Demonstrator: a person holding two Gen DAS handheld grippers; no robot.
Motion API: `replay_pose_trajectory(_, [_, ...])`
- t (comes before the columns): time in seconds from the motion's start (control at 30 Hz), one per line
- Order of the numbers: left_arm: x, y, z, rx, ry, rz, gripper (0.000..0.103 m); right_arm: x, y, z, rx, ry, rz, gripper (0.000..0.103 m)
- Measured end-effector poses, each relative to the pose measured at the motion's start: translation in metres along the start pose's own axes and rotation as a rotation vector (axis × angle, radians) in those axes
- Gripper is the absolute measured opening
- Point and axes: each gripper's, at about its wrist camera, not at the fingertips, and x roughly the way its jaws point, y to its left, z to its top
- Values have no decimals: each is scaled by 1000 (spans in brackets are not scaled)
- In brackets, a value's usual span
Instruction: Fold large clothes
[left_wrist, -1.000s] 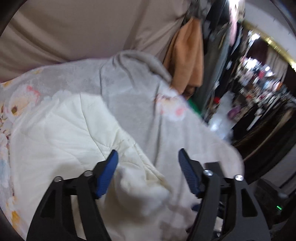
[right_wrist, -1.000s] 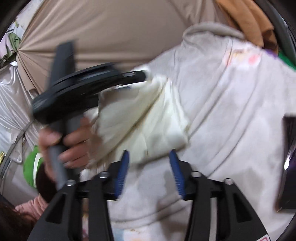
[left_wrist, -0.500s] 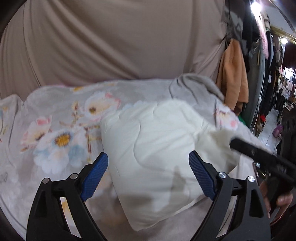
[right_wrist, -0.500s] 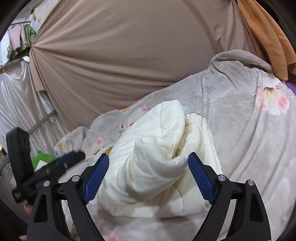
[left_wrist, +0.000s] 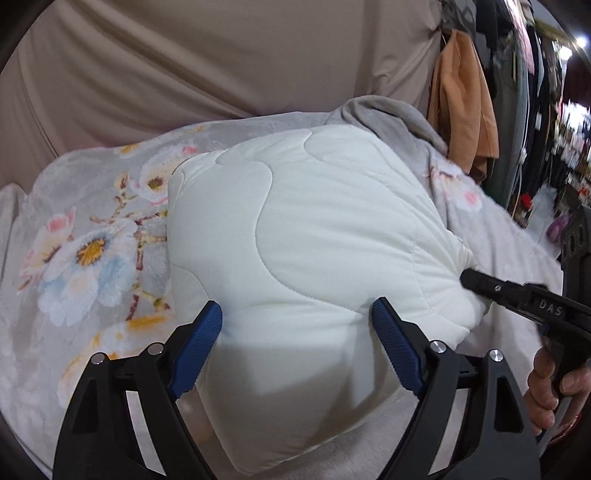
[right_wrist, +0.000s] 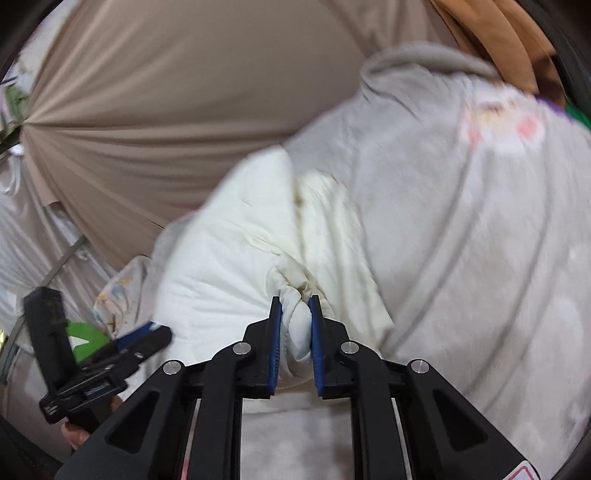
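Left wrist view first: my left tool (left_wrist: 297, 317) has its jaws spread wide with the near end of the folded cream quilt (left_wrist: 314, 236) bulging up between them, and the blue pads (left_wrist: 201, 343) stand just off the fabric on either side, so nothing is gripped there; those jaws have just eased in a touch. That quilt lies in a puffy bundle on a grey floral blanket (left_wrist: 92, 251), stitched top facing up, with a beige drape (left_wrist: 221, 62) hanging behind it and an orange garment (left_wrist: 461, 107) on a rail at the far right. My right tool (left_wrist: 476, 282) comes in from the right edge, its tip pushed into the bundle's side, and my right hand (left_wrist: 546, 387) is wrapped round its grip. Over on the right wrist view, blurred with movement, the right tool (right_wrist: 296, 306) has just been closing and is now nearly shut, pinching a wad of the quilt (right_wrist: 240, 266) between its pads (right_wrist: 275, 339), the cloth squeezed thin there. Loose layers of the quilt open up beyond the pinch. At lower left I see the left tool (right_wrist: 147, 338) beside the bundle's other end, my left hand (right_wrist: 77, 435) only just in view under it.
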Motion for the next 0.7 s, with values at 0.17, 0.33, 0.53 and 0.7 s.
replay_pose_trajectory(0.17, [10, -15, -6, 44, -2, 64, 88, 13, -2, -8, -27, 20, -42, 12])
replay_pose_trajectory(0.33, [15, -18, -11, 59, -6, 84, 91, 21, -1, -11, -52, 30, -71, 12])
replay_pose_trajectory(0.53, [16, -19, -14, 63, -17, 100, 91, 15, -6, -6, -54, 28, -34, 16])
replay_pose_trajectory(0.7, [8, -14, -11, 46, -15, 84, 91, -10, 7, 6, -58, 14, -13, 30])
